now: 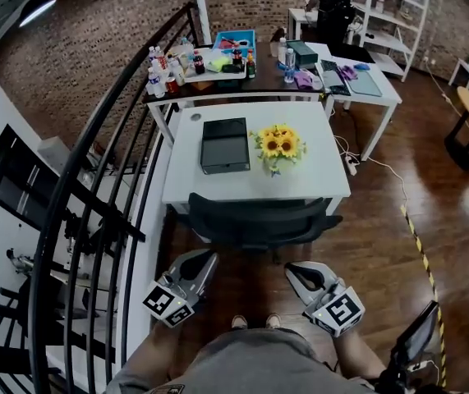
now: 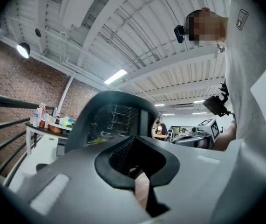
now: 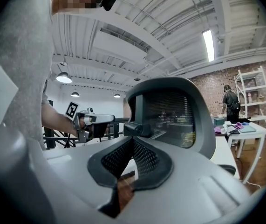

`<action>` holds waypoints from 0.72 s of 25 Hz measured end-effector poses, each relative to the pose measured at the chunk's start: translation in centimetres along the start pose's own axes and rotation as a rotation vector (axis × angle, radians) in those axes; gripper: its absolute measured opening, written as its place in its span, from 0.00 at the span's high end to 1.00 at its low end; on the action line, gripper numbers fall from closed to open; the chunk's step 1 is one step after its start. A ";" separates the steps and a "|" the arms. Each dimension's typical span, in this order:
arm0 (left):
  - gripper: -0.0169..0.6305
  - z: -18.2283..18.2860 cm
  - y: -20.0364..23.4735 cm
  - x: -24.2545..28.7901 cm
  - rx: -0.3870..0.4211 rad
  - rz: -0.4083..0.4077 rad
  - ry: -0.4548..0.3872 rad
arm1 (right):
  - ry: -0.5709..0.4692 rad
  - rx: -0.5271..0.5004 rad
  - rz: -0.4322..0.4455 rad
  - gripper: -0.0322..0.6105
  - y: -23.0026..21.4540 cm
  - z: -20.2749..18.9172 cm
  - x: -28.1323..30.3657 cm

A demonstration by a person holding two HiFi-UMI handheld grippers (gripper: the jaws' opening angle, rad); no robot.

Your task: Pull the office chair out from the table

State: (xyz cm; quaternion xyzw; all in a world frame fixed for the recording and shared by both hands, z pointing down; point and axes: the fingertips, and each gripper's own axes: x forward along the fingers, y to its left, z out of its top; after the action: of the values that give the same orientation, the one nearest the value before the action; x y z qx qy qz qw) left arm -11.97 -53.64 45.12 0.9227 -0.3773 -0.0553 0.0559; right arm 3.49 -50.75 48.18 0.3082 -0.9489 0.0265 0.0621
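Note:
The dark office chair (image 1: 255, 220) stands tucked against the near edge of the white table (image 1: 218, 189). My left gripper (image 1: 206, 258) and right gripper (image 1: 292, 269) hover side by side a little behind the chair's back, apart from it, both pointing at it. Both are shut with nothing between the pads. In the left gripper view the mesh chair back (image 2: 114, 118) rises just beyond my shut left gripper (image 2: 133, 161). The right gripper view has the chair back (image 3: 170, 116) ahead of my shut right gripper (image 3: 132, 158), and the left gripper (image 3: 88, 120) off to the side.
A black stair railing (image 1: 94, 220) runs close along the left. On the white table lie a black box (image 1: 224, 144) and sunflowers (image 1: 278, 144). Behind it is a cluttered table (image 1: 218, 60). Yellow-black tape (image 1: 419, 245) marks the wooden floor at right. A person (image 1: 331, 6) stands far back.

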 end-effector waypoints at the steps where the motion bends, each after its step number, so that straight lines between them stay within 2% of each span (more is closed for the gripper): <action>1: 0.97 0.5 1.7 -0.1 0.021 0.018 0.003 | 0.002 -0.001 -0.005 0.94 -0.1 0.2 0.2; 5: 0.97 2.6 8.0 0.2 0.119 0.066 0.024 | -0.021 -0.031 -0.038 0.94 -1.4 1.1 0.6; 8: 0.97 3.2 11.4 0.6 0.173 0.042 0.058 | -0.010 -0.029 -0.084 0.94 -2.3 1.3 0.4; 10: 0.97 3.4 12.5 1.4 0.177 -0.010 0.090 | 0.005 -0.029 -0.117 0.94 -3.0 1.3 0.0; 12: 0.78 3.0 12.8 2.3 0.178 -0.093 0.131 | 0.005 -0.038 -0.141 0.94 -3.7 1.4 -0.4; 14: 0.67 2.4 12.4 3.3 0.175 -0.185 0.168 | 0.001 -0.044 -0.166 0.94 -4.4 1.6 -1.0; 18: 0.61 1.1 11.6 5.5 0.163 -0.320 0.208 | 0.006 -0.053 -0.220 0.94 -6.0 1.8 -2.4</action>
State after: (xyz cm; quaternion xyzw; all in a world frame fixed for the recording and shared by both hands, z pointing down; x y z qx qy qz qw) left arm -16.25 -65.80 45.38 0.9732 -0.2211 0.0628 0.0104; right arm 8.78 -54.37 46.18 0.4088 -0.9095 -0.0047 0.0758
